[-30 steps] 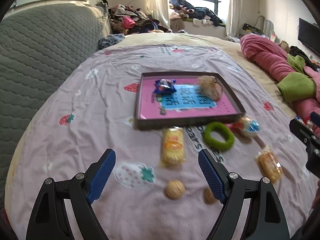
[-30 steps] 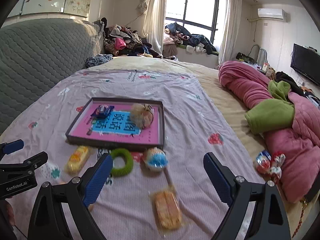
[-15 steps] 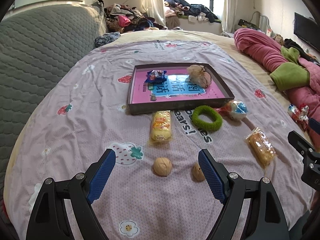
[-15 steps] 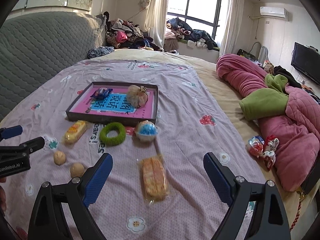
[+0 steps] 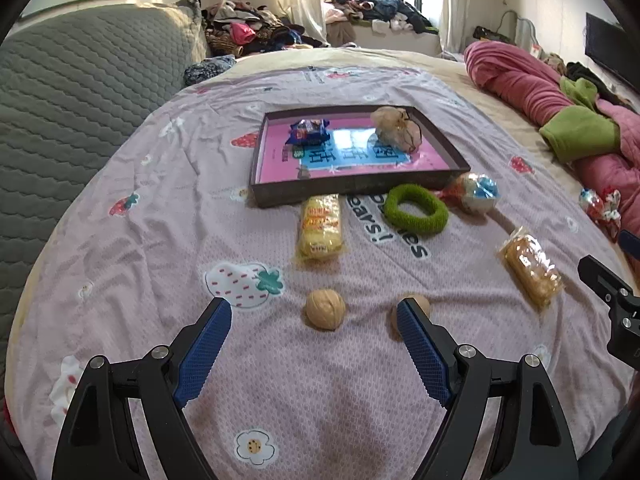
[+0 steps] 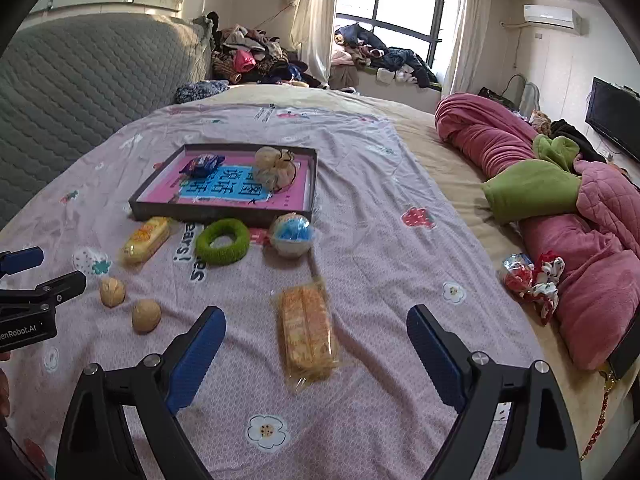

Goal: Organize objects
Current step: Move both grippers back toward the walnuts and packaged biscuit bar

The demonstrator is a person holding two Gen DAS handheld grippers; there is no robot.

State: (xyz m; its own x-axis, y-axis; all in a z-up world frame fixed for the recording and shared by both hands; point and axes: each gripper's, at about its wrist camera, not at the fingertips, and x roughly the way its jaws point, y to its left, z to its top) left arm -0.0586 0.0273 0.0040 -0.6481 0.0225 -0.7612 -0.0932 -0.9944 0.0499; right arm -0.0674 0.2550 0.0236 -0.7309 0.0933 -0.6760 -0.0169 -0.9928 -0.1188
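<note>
Both grippers now sit lower and farther back than a second ago, so we see more bare sheet (image 6: pixel 360 184) ahead of the tray (image 5: pixel 360 190). We hold the left gripper (image 5: pixel 314 312) tilted down, jaws spread and empty, one walnut (image 5: pixel 325 314) between its fingers and a second walnut (image 5: pixel 420 305) at the inner finger. The right gripper (image 6: pixel 316 320), equally spread and empty, frames the wrapped biscuit pack (image 6: pixel 306 330); open sheet remains toward the pink quilt (image 6: pixel 592 292) at the bed's right edge.
</note>
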